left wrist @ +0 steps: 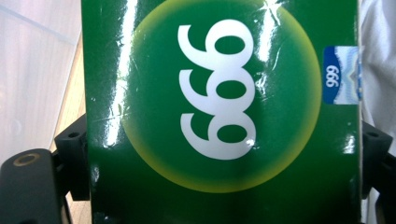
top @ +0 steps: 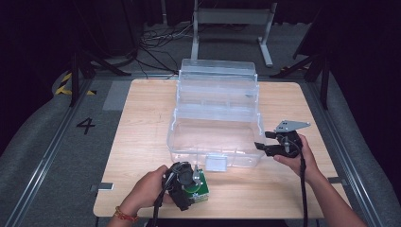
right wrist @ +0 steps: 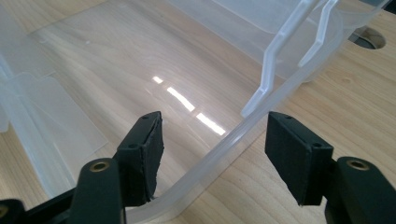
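High view: clear plastic organiser (top: 215, 118) sits mid-table (top: 142, 123), tiers folded open toward the far edge, lower tub nearest me with a white latch (top: 217, 163) on its front wall.

Left gripper (top: 187, 182) is at the near edge, just in front of the tub and left of the latch. I see it clamped on a green box (top: 201, 187). In the left gripper view the box (left wrist: 219, 116) is pinned between the two jaws, one pad (left wrist: 74, 161) at each side of it. Its face carries "999" in white on a yellow-ringed circle, printed sideways, with a small blue "999" label (left wrist: 338, 74) near one edge. In the high view the box looks to rest on or just over the tabletop; I cannot tell which. My left hand (top: 149, 189) wraps the gripper; a bracelet (top: 125, 215) is on that wrist.

Right gripper (top: 265, 144) is at the tub's right front corner, grey plate (top: 291, 125) on top, held by my right hand (top: 298, 158). In the right gripper view its jaws stand wide apart, holding nothing, and straddle the tub rim (right wrist: 224, 144): one pad (right wrist: 142, 154) over the inside, the other (right wrist: 296, 154) over bare table outside. Neither pad touches the rim. A hinged tier arm (right wrist: 280, 51) rises just beyond.
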Demonstrator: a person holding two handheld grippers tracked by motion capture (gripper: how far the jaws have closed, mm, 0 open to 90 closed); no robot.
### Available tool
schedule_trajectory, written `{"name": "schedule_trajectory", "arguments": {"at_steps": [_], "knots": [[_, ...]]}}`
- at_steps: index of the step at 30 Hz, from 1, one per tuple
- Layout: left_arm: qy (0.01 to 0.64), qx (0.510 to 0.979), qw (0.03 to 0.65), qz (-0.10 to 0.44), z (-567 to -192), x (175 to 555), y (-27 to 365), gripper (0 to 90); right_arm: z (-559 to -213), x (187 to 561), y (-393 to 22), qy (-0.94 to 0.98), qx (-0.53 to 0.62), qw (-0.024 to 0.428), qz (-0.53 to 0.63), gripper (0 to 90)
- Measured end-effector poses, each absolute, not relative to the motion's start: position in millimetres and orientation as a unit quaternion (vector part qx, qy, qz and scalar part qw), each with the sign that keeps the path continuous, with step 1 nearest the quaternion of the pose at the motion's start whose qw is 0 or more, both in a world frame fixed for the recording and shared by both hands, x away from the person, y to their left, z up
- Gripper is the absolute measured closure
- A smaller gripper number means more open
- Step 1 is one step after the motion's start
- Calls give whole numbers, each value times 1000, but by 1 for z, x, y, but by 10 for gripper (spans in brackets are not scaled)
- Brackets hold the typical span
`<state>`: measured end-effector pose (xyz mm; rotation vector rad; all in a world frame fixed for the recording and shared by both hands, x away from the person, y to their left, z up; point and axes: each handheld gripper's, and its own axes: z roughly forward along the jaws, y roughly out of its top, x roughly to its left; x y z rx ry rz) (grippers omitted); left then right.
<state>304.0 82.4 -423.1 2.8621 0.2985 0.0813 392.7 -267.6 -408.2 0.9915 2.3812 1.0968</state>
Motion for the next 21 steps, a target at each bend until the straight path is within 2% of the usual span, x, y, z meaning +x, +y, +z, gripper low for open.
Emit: {"name": "schedule_trajectory", "arguments": {"at_steps": [5, 12, 13, 16, 21], "knots": [[98, 987, 127, 26, -422, 304, 81, 139, -396, 386, -275, 829, 337, 182, 407, 324], [98, 986, 130, 22, -422, 304, 81, 150, -371, 365, -320, 799, 339, 225, 442, 313], [91, 987, 131, 18, -422, 305, 81, 150, -375, 358, -335, 804, 333, 245, 427, 301], [92, 987, 134, 18, -422, 305, 81, 152, -388, 354, -346, 825, 322, 250, 392, 286], [88, 986, 143, 16, -421, 305, 82, 155, -432, 347, -368, 853, 323, 226, 341, 276]]}}
